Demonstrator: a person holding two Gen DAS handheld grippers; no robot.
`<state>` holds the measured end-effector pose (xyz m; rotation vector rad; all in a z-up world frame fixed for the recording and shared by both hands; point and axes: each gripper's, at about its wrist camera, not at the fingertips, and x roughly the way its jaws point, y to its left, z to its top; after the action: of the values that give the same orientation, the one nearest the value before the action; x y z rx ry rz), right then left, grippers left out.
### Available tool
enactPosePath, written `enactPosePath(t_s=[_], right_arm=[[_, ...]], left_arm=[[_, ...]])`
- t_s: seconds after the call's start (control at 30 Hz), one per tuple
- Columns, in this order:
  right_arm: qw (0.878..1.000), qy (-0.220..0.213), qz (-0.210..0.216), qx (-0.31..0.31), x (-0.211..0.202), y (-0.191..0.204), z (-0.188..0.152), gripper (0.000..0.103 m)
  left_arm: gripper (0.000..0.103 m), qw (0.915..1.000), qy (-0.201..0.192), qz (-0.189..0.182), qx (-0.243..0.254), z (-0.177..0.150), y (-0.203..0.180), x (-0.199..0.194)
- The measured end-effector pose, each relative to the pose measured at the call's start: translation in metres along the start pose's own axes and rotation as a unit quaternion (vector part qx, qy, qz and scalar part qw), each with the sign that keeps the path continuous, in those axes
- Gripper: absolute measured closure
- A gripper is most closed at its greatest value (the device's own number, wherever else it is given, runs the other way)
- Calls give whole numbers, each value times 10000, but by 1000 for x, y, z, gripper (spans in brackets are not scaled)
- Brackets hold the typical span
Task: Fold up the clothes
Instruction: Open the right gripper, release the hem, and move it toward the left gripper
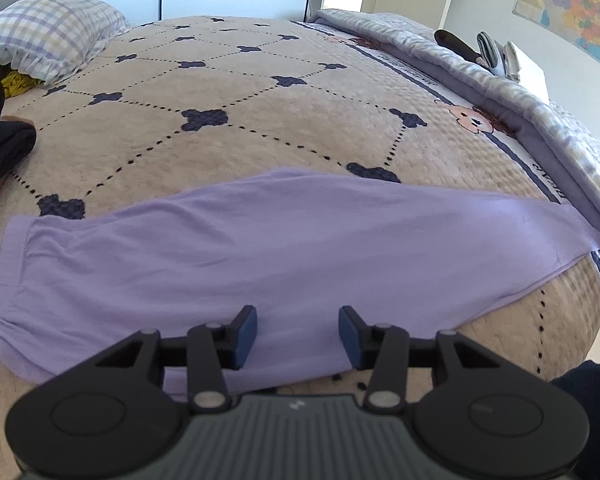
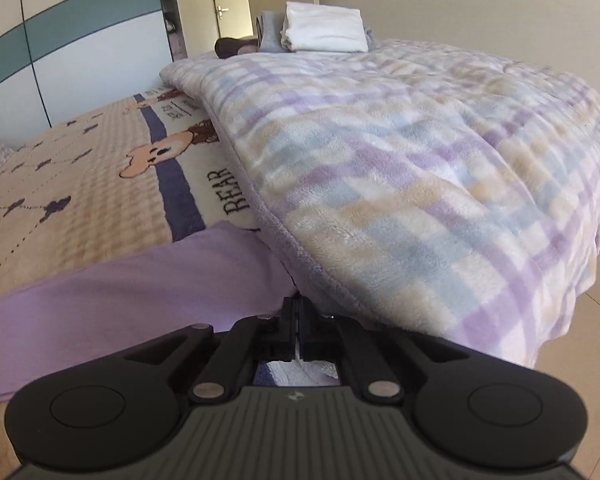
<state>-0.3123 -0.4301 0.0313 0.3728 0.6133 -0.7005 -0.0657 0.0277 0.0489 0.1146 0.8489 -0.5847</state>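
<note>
Stretched crosswise on the bed (image 1: pixel 260 92), lilac garment (image 1: pixel 260 240) lying beneath spread-fingered left gripper (image 1: pixel 298 334), right gripper (image 2: pixel 299 312) pinching its far end.

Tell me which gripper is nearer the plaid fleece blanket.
Right. The right gripper sits shut at the plaid fleece blanket's edge, on the purple garment. The left gripper hovers open over the garment's middle, well away from it.

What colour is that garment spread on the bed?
Plain lilac, a pale purple; the garment shows best in the left wrist view.
</note>
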Motion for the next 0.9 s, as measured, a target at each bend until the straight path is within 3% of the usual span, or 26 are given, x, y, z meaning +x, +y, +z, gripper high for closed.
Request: enactPosePath(t_s=[0.07, 0.13, 0.2, 0.23, 0.33, 0.37, 0.43, 0.5, 0.6, 0.73, 0.9], right_arm=[[9999, -99, -60, -90, -14, 4, 6, 96], [9978, -517, 103, -412, -34, 20, 17, 80], [9907, -918, 642, -775, -49, 47, 30, 68], [9848, -918, 1177, -887, -50, 64, 39, 67], [9476, -382, 3000, -1029, -26, 123, 61, 63], [9274, -120, 3589, -1049, -13, 145, 67, 61], [8893, 504, 4381, -1211, 18, 196, 69, 60], [8638, 890, 4599, -1855, 45, 250, 61, 60], [8506, 1128, 4512, -2452, 70, 301, 51, 61], [8150, 1234, 4692, -3169, 63, 323, 34, 62], [7754, 1198, 4743, -3994, 39, 322, 11, 69]], left_arm=[[57, 9999, -93, -28, -62, 3, 5, -5], [57, 9998, -161, -41, -128, 7, 8, -5], [56, 9996, -221, -47, -153, 13, 9, 0], [56, 9996, -238, -37, -166, 16, 9, 4], [56, 9994, -218, 39, -247, 21, 9, 21], [56, 9994, -189, 51, -293, 20, 9, 27], [55, 9992, -199, 99, -327, 18, 7, 35], [53, 9990, -261, 153, -318, 17, 5, 38], [52, 9977, -357, 273, -501, 20, 7, 36], [49, 9953, -635, 714, -180, 25, 0, 32], [48, 9962, -553, 576, -335, 17, 5, 45]])
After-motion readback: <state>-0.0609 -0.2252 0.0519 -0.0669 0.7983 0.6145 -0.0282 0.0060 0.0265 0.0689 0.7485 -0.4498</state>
